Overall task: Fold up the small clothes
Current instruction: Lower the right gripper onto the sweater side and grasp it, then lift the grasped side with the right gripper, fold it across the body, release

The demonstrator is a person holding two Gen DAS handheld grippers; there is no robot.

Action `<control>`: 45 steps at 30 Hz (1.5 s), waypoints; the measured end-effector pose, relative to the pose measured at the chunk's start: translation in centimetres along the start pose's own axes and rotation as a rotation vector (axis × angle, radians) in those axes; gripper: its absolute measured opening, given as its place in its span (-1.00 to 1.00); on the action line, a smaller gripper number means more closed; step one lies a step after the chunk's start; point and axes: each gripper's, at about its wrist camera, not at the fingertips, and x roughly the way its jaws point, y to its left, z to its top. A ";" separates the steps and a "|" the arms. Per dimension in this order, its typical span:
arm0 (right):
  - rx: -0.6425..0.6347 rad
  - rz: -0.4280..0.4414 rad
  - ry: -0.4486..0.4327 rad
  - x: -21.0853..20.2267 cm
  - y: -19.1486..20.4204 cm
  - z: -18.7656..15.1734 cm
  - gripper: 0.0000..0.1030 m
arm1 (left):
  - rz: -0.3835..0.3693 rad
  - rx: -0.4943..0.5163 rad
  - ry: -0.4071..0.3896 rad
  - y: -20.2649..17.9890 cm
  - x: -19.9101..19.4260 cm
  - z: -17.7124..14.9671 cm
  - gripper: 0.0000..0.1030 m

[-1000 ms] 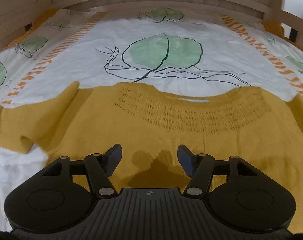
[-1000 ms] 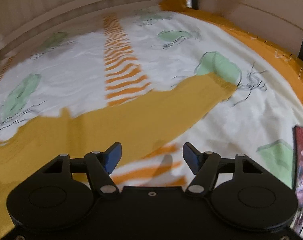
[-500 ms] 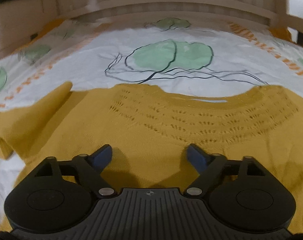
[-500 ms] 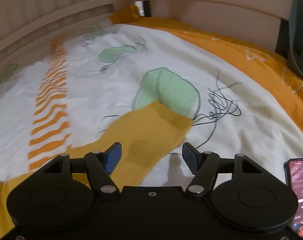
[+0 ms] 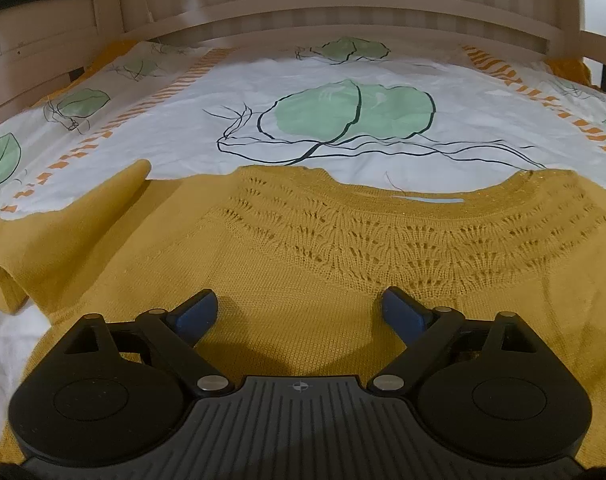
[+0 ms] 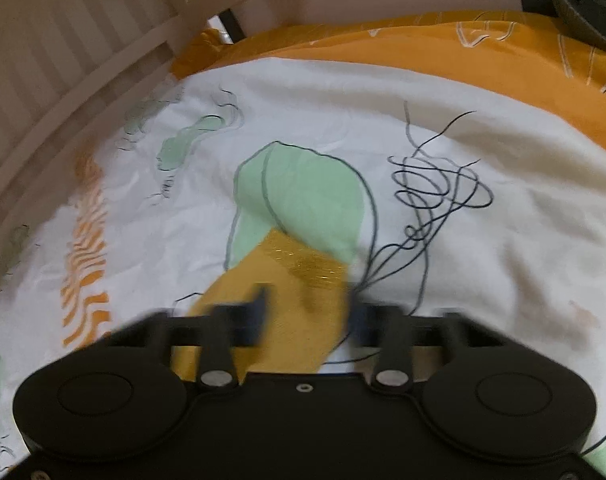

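Right wrist view shows the right gripper (image 6: 307,320), jaws just closing around the yellow sweater's sleeve (image 6: 295,280), blurred, for folding inward. Over the sweater (image 5: 303,264), spread flat on the bedsheet (image 5: 183,132), the left gripper (image 5: 301,312) hovers, jaws just opened wide and empty.

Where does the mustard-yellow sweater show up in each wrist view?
Left wrist: sweater spread across the lower half, lace neckline toward the headboard.
Right wrist: only one sleeve, lower centre, running between the tool's fingers.
Shared landmark: the white bedsheet with green leaf prints.
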 end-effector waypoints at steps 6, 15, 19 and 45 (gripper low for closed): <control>-0.080 0.032 -0.041 -3.2 0.9 0.6 -0.74 | -0.001 -0.001 0.001 -0.1 0.0 0.0 0.79; -0.263 0.129 -0.172 -14.2 6.4 4.9 -0.74 | -0.004 -0.001 0.016 -0.1 0.1 0.3 0.79; -0.345 0.221 -0.186 -18.9 11.7 4.7 -0.74 | -0.037 -0.020 0.060 0.6 0.4 1.0 0.77; -0.725 0.650 0.193 -16.8 41.0 -31.6 -0.71 | -0.194 -0.285 0.240 20.1 -6.1 0.1 0.40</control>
